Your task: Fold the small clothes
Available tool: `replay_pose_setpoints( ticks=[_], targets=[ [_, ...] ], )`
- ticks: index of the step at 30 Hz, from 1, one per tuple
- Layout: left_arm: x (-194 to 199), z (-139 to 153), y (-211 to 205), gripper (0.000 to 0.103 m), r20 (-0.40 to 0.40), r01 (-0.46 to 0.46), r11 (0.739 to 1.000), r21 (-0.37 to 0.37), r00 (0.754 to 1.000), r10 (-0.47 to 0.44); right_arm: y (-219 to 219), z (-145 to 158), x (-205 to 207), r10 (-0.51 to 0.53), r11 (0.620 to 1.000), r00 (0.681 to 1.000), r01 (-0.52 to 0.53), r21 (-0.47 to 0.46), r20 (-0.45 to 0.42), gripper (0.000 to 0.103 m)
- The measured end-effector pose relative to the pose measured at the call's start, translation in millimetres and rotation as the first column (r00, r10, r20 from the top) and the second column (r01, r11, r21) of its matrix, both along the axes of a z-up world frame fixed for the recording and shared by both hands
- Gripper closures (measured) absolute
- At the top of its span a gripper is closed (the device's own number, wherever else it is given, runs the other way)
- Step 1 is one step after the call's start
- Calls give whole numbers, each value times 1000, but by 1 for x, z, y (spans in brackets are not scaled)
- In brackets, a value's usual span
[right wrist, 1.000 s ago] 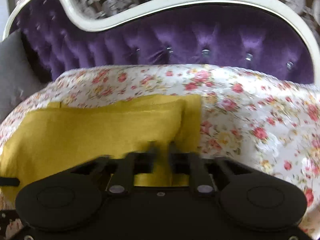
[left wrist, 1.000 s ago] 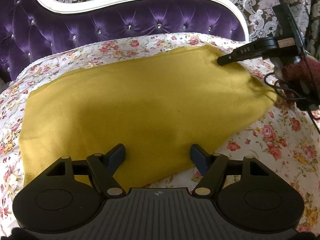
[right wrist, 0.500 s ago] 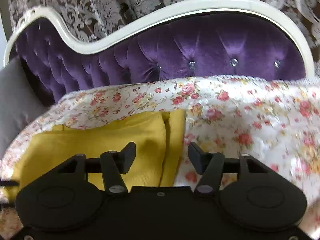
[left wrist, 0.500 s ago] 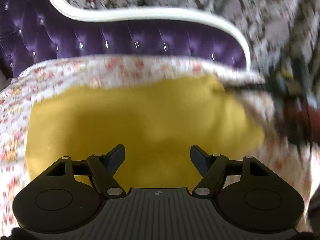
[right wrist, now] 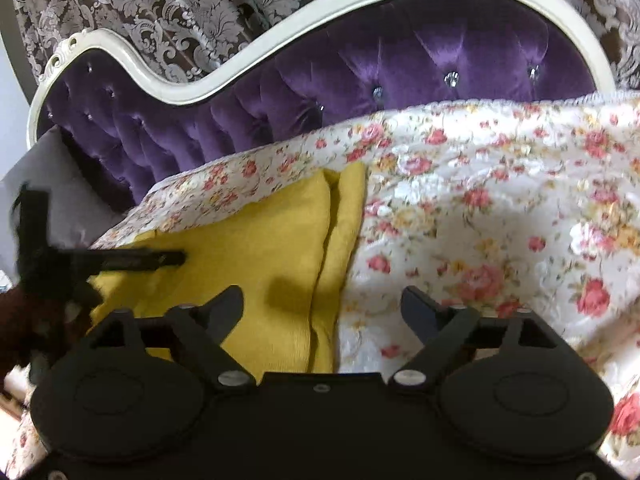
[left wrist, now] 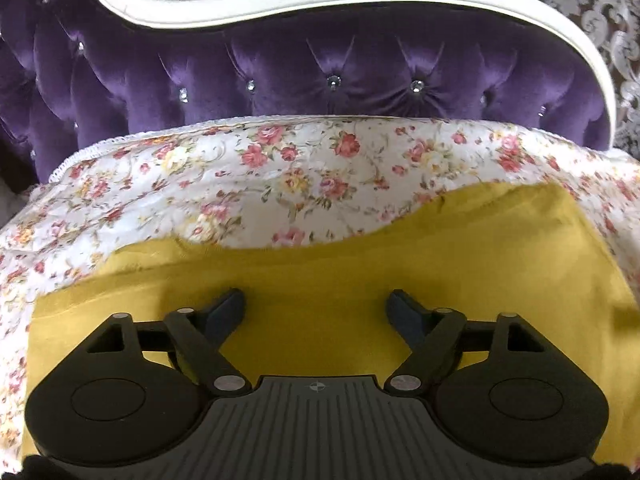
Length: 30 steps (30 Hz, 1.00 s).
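Note:
A mustard-yellow cloth (left wrist: 360, 264) lies flat on the flowered bedspread (left wrist: 248, 176). My left gripper (left wrist: 316, 310) hovers over its near part, jaws opening, nothing pinched between them. In the right wrist view the same cloth (right wrist: 256, 248) shows a folded layer with a narrow strip along its right edge. My right gripper (right wrist: 322, 308) stands over that edge, jaws opening wide, the cloth lying loose below them. The left gripper (right wrist: 172, 258) also reaches in from the left over the cloth in that view.
A purple tufted headboard (left wrist: 304, 72) with a white frame (left wrist: 360, 0) rises behind the bed. Patterned curtain (right wrist: 180, 4) hangs beyond it. A grey cushion (right wrist: 52, 184) sits at the left in the right wrist view. Bare bedspread (right wrist: 500, 220) spreads to the right of the cloth.
My right gripper went from shut on the cloth's edge to wide open and let it drop. My left gripper swung toward the cloth's left part and spread a little wider.

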<state>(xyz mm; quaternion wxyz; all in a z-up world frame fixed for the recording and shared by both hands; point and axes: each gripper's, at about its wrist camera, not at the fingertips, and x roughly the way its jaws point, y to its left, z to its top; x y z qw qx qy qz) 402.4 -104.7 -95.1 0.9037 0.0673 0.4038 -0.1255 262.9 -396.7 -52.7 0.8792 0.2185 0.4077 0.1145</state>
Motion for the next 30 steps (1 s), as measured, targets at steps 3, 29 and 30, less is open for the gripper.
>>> replay_pose_setpoints(
  ticks=[3, 29, 30],
  targets=[
    [12, -1, -3, 21, -16, -21, 1000, -12, 1000, 21, -2, -6, -2, 21, 998, 1000, -20, 54, -5, 13],
    [-95, 4, 11, 23, -12, 46, 998, -51, 999, -46, -1, -24, 25, 121, 933, 992, -127, 336, 36, 0],
    [-97, 2, 8, 20, -3, 52, 998, -30, 999, -52, -2, -24, 25, 113, 931, 993, -117, 345, 31, 0]
  ],
)
